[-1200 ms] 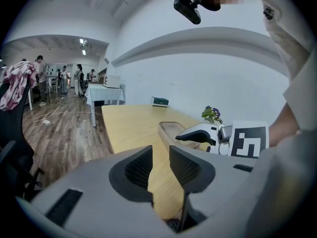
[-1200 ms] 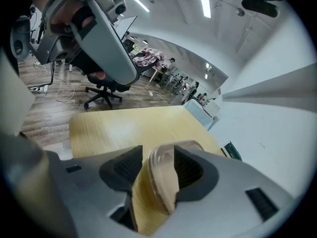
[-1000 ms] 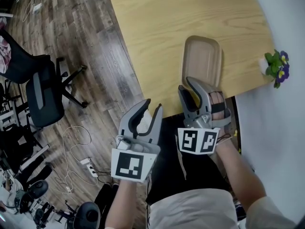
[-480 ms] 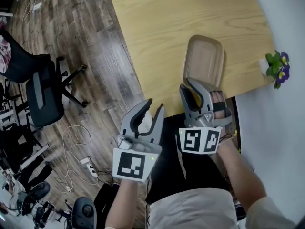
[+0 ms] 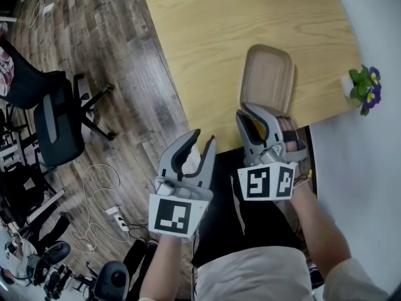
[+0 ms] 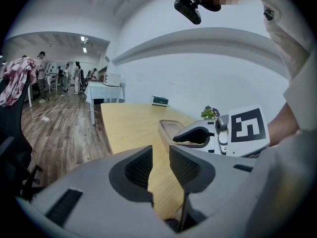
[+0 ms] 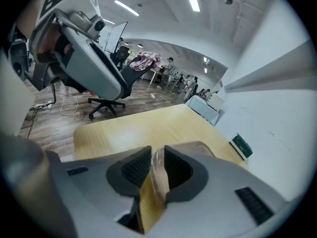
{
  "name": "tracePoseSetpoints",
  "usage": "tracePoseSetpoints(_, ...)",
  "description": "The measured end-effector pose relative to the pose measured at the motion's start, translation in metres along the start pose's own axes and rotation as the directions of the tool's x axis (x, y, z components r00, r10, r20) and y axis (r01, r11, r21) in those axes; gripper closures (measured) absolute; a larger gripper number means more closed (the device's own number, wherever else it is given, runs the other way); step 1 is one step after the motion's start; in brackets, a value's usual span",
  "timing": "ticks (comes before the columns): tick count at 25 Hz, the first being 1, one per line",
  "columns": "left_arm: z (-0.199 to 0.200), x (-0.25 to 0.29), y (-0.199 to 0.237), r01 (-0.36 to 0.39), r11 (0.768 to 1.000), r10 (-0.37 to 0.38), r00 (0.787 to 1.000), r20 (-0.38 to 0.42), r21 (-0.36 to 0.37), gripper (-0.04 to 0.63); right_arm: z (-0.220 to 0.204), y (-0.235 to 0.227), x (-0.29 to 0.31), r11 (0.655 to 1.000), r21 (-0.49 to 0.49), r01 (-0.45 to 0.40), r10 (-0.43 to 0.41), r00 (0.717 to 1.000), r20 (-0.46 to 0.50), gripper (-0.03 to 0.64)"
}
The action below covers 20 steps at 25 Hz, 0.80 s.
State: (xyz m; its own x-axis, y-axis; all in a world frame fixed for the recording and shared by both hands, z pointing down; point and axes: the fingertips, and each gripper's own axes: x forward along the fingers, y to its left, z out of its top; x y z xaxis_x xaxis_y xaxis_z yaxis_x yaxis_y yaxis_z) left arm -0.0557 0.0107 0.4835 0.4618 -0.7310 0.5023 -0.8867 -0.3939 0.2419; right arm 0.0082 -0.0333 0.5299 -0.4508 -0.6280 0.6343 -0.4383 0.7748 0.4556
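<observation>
Wooden table [image 5: 219, 30], tan tray [image 5: 268, 74], potted flowers [image 5: 362, 84]

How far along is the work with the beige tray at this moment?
Done: the right tongs are shut on the near rim of the beige tray. In hand: the tray lies on the wooden table near its edge, not visibly lifted. Remaining: the left tongs are open and empty, off the table.

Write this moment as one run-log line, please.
right gripper: shut on beige tray rim | beige tray: at wooden table near edge | left gripper: open, empty, off the wooden table
</observation>
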Motion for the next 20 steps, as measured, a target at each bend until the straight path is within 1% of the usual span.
tracePoseSetpoints(4, 0.0004, 0.0000, 0.0005, -0.001, 1.000, 0.001, 1.000, 0.000, -0.003, 0.489, 0.0011, -0.0006, -0.0004, 0.998, 0.046, -0.050, 0.050, 0.999, 0.000, 0.535)
tracePoseSetpoints(10, 0.0026, 0.0022, -0.0003, 0.000, 1.000, 0.000, 1.000, 0.000, 0.001, 0.489, 0.0028, -0.0026, -0.0032, 0.989, 0.103, -0.102, 0.102, 0.995, 0.010, 0.543)
tracePoseSetpoints(20, 0.0038, 0.0076, -0.0054, -0.004, 1.000, 0.004, 1.000, 0.006, -0.001, 0.489, 0.0043, -0.0063, -0.0049, 0.950, 0.244, -0.194, 0.188, 0.981, 0.048, 0.571)
